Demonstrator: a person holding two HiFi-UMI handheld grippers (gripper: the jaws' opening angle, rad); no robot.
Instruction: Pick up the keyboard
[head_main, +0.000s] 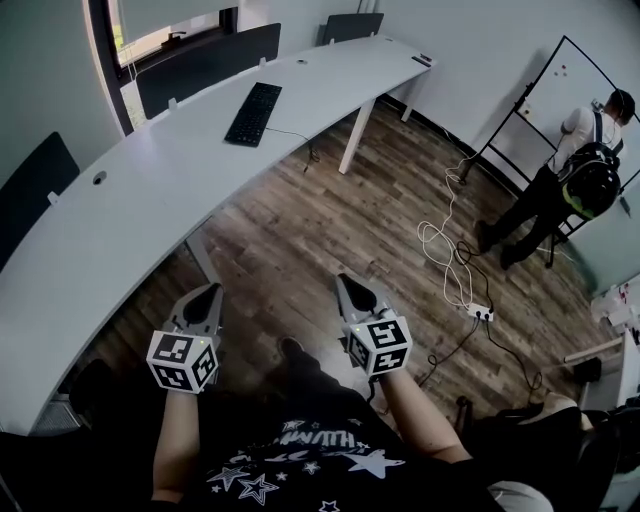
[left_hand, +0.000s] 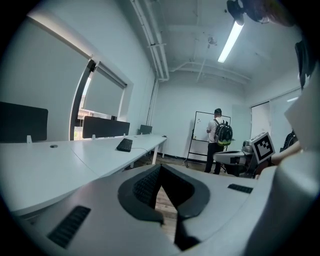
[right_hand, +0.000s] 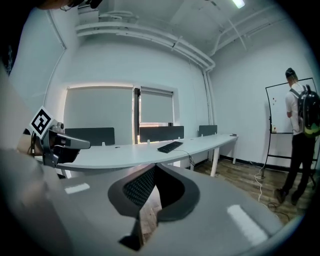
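A black keyboard (head_main: 254, 113) lies far ahead on the long curved white desk (head_main: 120, 220), its cable hanging over the desk's near edge. It shows small in the left gripper view (left_hand: 124, 144) and the right gripper view (right_hand: 170, 146). My left gripper (head_main: 210, 293) and right gripper (head_main: 347, 284) hover side by side over the wooden floor, well short of the desk. Both are shut with nothing between the jaws. In the left gripper view the tips (left_hand: 161, 167) meet; in the right gripper view the tips (right_hand: 156, 166) meet too.
Dark partition panels (head_main: 207, 62) line the desk's far side. A person with a backpack (head_main: 585, 170) stands at a whiteboard (head_main: 560, 85) at the right. A white cable and power strip (head_main: 480, 313) lie on the floor. A desk leg (head_main: 358, 135) stands ahead.
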